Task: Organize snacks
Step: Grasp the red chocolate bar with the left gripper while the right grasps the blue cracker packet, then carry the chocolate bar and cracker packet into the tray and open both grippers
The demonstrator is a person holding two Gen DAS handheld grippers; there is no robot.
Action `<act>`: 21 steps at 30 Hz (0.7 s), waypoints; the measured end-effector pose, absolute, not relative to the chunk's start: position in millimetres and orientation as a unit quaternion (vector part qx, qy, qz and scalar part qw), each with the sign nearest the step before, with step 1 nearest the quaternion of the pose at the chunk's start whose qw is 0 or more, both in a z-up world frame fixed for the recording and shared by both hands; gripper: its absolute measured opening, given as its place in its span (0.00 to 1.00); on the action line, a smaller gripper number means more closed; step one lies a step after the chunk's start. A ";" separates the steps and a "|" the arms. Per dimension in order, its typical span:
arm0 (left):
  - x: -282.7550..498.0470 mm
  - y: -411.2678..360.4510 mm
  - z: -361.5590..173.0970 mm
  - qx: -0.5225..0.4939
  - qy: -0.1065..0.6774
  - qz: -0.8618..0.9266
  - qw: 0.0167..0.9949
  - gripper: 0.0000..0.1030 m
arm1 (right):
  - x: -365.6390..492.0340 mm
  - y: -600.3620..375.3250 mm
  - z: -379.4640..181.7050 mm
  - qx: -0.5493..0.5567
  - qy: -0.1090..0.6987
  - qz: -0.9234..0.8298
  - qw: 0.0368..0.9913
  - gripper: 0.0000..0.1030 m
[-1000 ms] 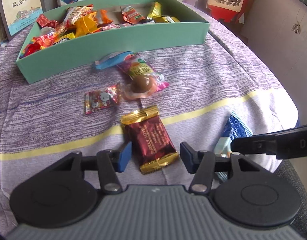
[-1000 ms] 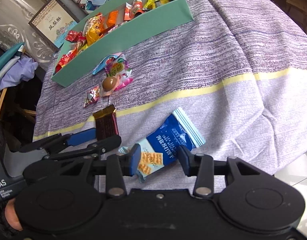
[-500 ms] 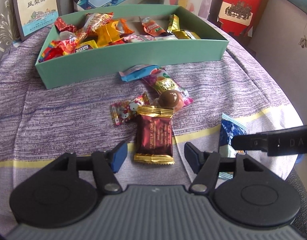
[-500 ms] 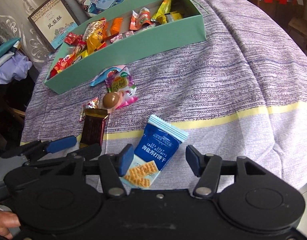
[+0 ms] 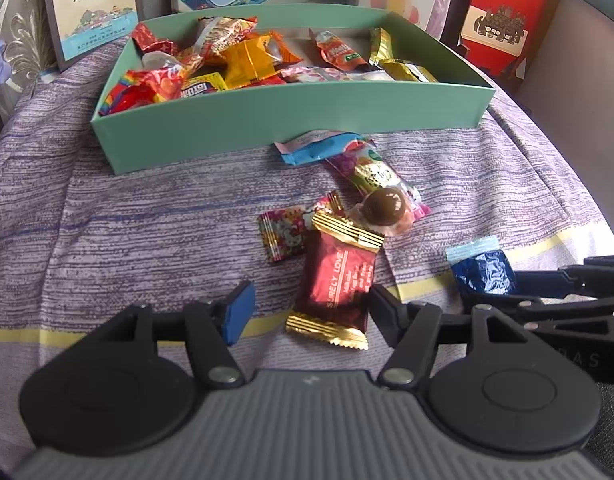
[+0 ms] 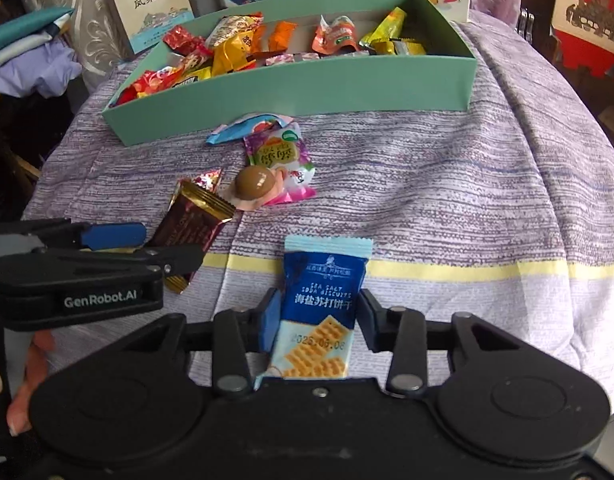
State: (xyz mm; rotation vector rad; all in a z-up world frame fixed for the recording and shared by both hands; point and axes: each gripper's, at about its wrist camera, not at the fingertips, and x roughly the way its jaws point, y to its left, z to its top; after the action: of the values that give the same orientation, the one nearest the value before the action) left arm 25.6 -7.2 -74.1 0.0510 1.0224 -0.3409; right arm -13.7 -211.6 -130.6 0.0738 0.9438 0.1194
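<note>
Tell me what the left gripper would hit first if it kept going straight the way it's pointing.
Probably the dark red chocolate packet already lying between the open left gripper fingers, then the tablecloth beneath; depth is hard to judge.

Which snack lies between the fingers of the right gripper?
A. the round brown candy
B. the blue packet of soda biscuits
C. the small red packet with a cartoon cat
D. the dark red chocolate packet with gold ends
B: in the right wrist view the blue packet of soda biscuits sits between the two fingers of the right gripper, which have just been closing on it.
</note>
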 end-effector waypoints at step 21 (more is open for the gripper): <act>24.5 -43.4 -71.3 0.079 0.476 -0.187 0.855 0.38 | -27.6 -247.2 -136.7 0.035 0.451 0.046 0.891 0.46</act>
State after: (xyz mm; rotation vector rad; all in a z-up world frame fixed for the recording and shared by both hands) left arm 24.5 -43.4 -71.3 0.1661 1.0015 -0.3931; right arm -27.6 -247.2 -136.7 0.0718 0.9354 0.0959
